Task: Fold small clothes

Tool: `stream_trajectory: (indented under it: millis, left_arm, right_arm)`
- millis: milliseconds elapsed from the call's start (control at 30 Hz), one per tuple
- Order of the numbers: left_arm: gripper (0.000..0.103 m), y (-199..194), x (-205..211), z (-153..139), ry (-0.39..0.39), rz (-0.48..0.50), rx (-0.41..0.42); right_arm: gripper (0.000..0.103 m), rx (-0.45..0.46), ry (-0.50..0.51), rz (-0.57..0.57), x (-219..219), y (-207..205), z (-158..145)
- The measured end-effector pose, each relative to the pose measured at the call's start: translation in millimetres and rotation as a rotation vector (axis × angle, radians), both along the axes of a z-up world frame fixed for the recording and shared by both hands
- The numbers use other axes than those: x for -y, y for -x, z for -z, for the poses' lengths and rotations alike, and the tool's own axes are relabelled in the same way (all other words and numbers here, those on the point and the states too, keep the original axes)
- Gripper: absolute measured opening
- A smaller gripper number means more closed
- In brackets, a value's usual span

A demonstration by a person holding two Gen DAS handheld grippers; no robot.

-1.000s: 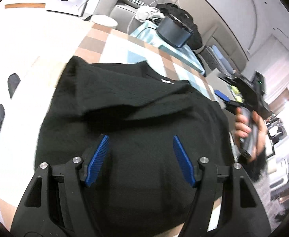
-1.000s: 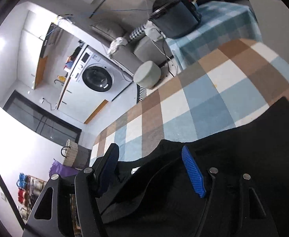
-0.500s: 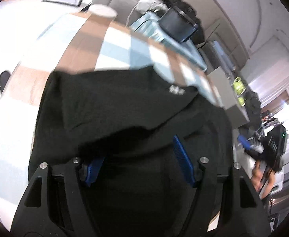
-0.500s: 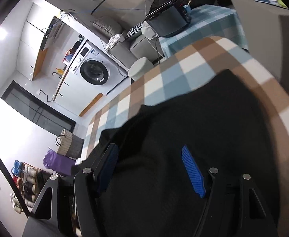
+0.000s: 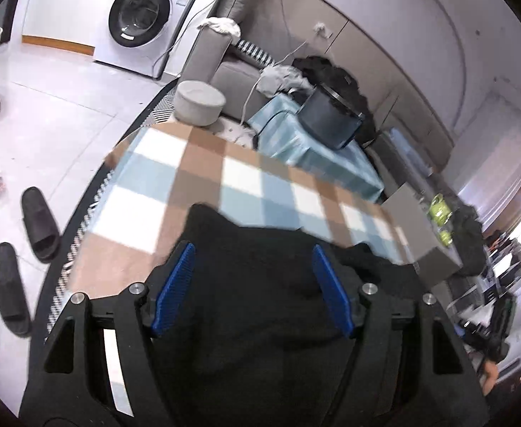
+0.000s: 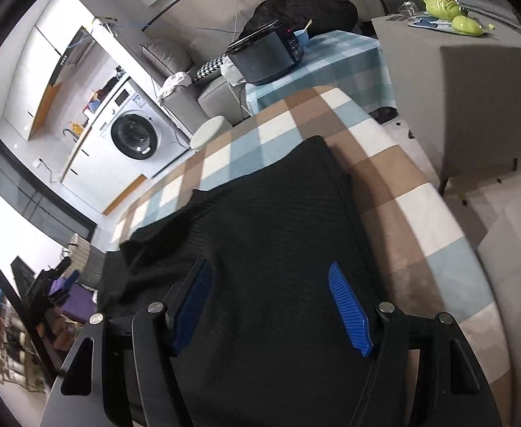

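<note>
Both grippers, left gripper and right gripper, are hovering with jaws parted, empty, pulling back; black knitted garment now lying folded on the checked tablecloth.

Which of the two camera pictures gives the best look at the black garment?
The right wrist view: the black garment spreads across the checked cloth, far edge and corner visible. The left wrist view shows only its blurred near part between the fingers.

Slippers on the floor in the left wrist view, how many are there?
2: one black slipper lies left of the checked table, the other slipper just below it. More may be hidden.
</note>
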State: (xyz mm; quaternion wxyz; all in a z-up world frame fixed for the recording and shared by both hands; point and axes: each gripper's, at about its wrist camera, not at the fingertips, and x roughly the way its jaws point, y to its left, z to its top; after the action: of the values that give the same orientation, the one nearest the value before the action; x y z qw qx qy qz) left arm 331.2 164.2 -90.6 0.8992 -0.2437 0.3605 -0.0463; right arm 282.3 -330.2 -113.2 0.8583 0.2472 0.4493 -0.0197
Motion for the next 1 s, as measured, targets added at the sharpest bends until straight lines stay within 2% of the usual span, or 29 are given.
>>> stream_trajectory:
  millis: [133,400,467,500,533,667,733,800,933,1000]
  left_arm:
    - [0.065,-7,0,20,-0.060,-0.007,-0.081]
    - [0.065,-83,39,63,-0.255,0.064,-0.209]
    - [0.048,-93,39,70,-0.252,0.065,-0.219]
    - [0.019,-97,39,71,-0.246,0.063,-0.209]
    - [0.008,-97,38,69,-0.247,0.061,-0.188]
    - [0.005,-75,20,45,-0.208,-0.008,-0.042]
    - [0.004,-66,6,38,-0.168,-0.049,-0.011]
    - [0.004,-66,-5,41,-0.132,-0.055,-0.031]
    - [0.006,-72,-9,56,-0.126,-0.080,-0.094]
    - [0.011,-70,-7,57,-0.111,-0.064,-0.117]
  right_arm:
    - [0.070,-0.022,0.017,-0.006,1,-4,3]
    - [0.070,-0.042,0.056,-0.054,-7,-6,3]
    - [0.070,-0.047,0.066,-0.065,-8,-6,3]
    - [0.070,-0.050,0.072,-0.067,-8,-6,4]
    - [0.070,-0.052,0.076,-0.069,-8,-7,4]
    - [0.070,-0.059,0.087,-0.069,-5,-9,7]
    - [0.070,-0.060,0.089,-0.064,-4,-10,9]
    - [0.070,-0.067,0.089,-0.060,-2,-13,12]
    - [0.070,-0.077,0.085,-0.058,-2,-16,18]
    - [0.070,-0.081,0.087,-0.054,-1,-14,18]
